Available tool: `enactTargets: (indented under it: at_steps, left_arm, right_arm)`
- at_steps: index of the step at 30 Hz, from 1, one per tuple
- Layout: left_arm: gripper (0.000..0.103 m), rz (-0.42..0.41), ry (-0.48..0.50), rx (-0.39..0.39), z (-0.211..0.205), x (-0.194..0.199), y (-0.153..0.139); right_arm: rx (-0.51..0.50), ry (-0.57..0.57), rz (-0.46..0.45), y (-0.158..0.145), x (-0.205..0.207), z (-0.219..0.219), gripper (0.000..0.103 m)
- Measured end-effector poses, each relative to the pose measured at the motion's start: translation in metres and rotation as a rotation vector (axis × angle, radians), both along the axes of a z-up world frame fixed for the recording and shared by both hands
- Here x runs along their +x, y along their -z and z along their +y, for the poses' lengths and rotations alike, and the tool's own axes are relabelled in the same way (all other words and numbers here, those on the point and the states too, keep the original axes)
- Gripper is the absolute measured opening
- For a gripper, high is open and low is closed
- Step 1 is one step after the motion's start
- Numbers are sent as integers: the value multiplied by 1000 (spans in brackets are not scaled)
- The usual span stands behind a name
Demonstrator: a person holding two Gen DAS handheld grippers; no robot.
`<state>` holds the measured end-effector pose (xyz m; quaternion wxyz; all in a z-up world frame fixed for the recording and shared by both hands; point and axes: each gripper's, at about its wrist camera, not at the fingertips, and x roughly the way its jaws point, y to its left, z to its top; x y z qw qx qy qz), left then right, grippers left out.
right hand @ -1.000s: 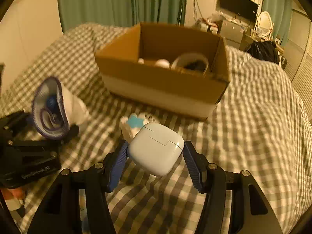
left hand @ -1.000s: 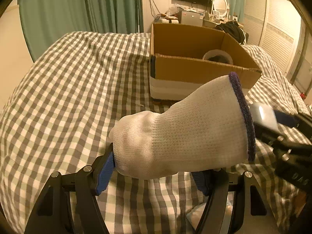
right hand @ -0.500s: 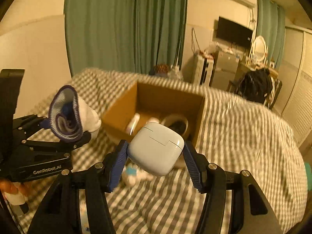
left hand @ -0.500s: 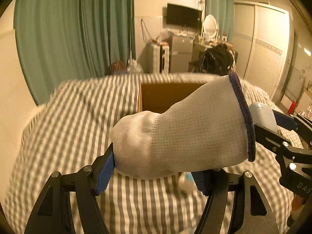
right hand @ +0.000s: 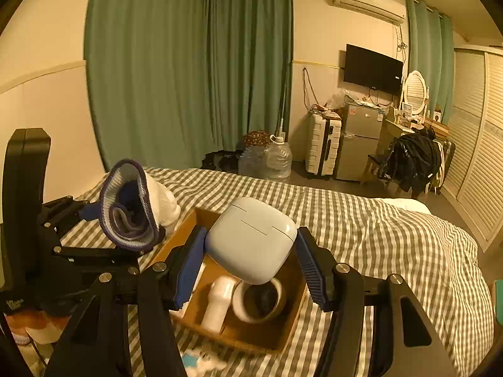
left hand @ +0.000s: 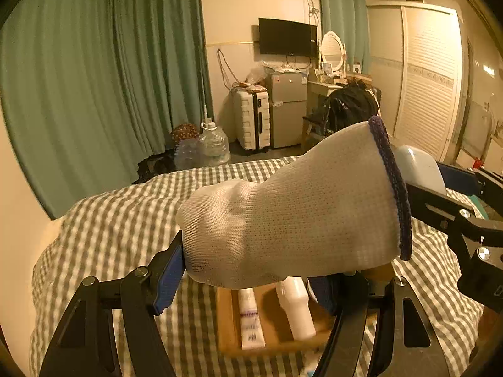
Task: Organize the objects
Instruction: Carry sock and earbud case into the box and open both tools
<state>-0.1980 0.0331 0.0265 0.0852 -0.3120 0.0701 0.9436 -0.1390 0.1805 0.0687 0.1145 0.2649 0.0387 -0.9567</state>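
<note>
Both items hang over the open cardboard box (right hand: 284, 337) on the checked bedspread (right hand: 393, 245), presumably so each can be dropped in. Box already contains a white bottle (right hand: 218, 303), a tape roll (right hand: 259, 298) and a tube (left hand: 250, 322).

Left gripper (left hand: 251, 278): jaws fairly wide, clamped across a rolled white knit glove (left hand: 295, 220), dark cuff to the right.

Right gripper (right hand: 251, 267): blue pads pressing both sides of a pale earbud case (right hand: 250, 238), lid seam facing up, directly above the tape roll.
</note>
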Motion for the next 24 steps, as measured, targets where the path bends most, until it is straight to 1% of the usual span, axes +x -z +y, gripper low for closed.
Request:
enactTargets:
  at_steps: [4, 7, 11, 15, 17, 19, 20, 22, 23, 24]
  left_arm:
    - [71, -52, 42, -26, 14, -28, 29]
    - [71, -100, 62, -32, 19, -40, 51]
    - [71, -168, 77, -38, 16, -52, 76]
    - [71, -179, 84, -60, 18, -55, 84]
    - [72, -186, 82, -52, 17, -55, 86]
    - [74, -202, 84, -29, 16, -54, 88]
    - [77, -206, 83, -24, 16, -54, 89]
    - [82, -207, 76, -33, 15, -49, 90]
    - [83, -207, 75, -39, 15, -47, 90]
    - [86, -208, 80, -36, 15, -44, 89]
  right_arm:
    - [-8, 10, -25, 11, -37, 4, 58]
    - [4, 14, -55, 27, -62, 2, 58]
    - [16, 17, -106, 58, -85, 1, 58]
    - [3, 22, -169, 85, -103, 9, 58]
    - [-9, 25, -196, 93, -108, 13, 58]
    - [-30, 19, -219, 100, -110, 17, 58]
    - [-41, 17, -227, 101, -111, 19, 58]
    - [-49, 15, -239, 103, -110, 19, 59]
    - [-46, 18, -231, 101, -108, 19, 66]
    - [-42, 26, -213, 98, -105, 19, 69]
